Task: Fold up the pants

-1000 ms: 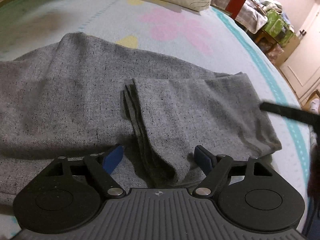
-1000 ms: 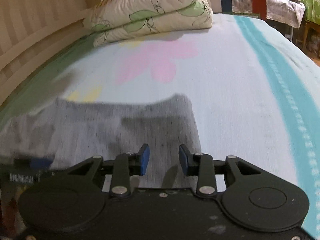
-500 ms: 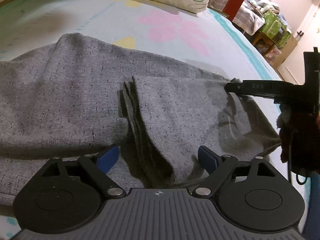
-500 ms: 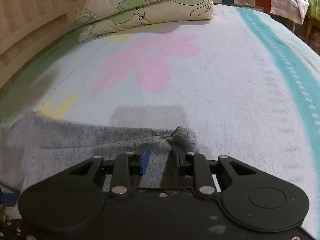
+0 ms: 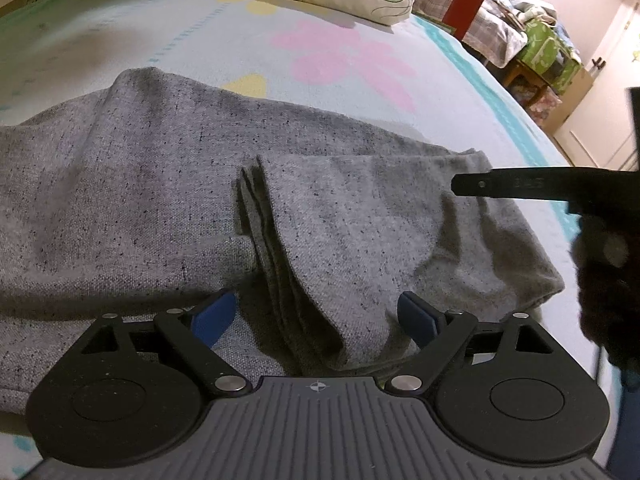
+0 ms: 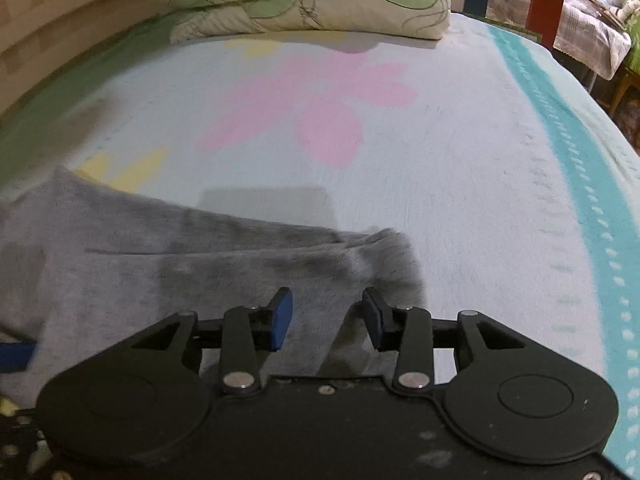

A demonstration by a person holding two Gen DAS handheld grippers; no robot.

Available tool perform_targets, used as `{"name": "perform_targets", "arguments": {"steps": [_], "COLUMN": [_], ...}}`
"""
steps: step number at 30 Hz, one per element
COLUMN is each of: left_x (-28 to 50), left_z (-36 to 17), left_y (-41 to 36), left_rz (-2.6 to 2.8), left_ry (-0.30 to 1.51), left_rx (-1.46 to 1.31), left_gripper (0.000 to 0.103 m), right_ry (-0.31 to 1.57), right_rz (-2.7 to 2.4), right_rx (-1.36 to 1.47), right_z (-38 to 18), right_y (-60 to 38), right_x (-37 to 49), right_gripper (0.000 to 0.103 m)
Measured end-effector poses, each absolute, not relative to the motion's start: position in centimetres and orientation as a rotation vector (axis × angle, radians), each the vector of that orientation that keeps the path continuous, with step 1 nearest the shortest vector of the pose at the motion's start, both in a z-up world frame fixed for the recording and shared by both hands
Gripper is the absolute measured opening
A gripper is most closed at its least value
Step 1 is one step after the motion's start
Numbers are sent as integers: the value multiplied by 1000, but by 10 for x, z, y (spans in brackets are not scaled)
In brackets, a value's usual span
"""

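Grey speckled pants [image 5: 120, 184] lie spread on the bed, with the leg ends folded back into a layered flap [image 5: 360, 232] on the right. My left gripper [image 5: 316, 316] is open, its blue pads on either side of the flap's near corner. My right gripper [image 6: 326, 316] is open over the flap's far corner [image 6: 384, 256], holding nothing. The right gripper also shows in the left wrist view [image 5: 520, 188] as a dark bar above the flap's far right edge.
The bed sheet [image 6: 460, 168] is pale blue with a pink flower and a teal stripe on the right. A folded floral quilt [image 6: 312, 4] lies at the head. Furniture and clutter [image 5: 540, 44] stand beyond the bed's right side.
My right gripper opened wider and pulled back slightly from the flap's far corner. My left gripper has stayed in place, open.
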State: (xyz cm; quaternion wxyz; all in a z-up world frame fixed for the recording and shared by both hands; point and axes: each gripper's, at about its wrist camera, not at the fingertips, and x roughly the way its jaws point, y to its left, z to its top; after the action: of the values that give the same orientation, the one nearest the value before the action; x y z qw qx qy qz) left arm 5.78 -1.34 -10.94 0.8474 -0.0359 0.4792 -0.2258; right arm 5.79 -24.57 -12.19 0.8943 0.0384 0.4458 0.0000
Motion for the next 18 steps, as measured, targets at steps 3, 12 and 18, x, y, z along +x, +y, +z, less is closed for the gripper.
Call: {"name": "perform_targets", "arguments": {"steps": [3, 12, 18], "left_x": [58, 58, 56], "left_z": [-109, -109, -109], "left_y": [-13, -13, -16], "left_rz": [-475, -478, -479], "left_ry": [1011, 1011, 1005], "left_rx": [-79, -75, -51], "left_gripper": [88, 89, 89], "right_ry": [897, 974, 996], "right_rz": [57, 32, 3], "right_rx": [165, 196, 184], "right_z": [-109, -121, -137], "right_y": [-241, -217, -212], "right_x": [40, -12, -16], "right_gripper": [41, 41, 41]}}
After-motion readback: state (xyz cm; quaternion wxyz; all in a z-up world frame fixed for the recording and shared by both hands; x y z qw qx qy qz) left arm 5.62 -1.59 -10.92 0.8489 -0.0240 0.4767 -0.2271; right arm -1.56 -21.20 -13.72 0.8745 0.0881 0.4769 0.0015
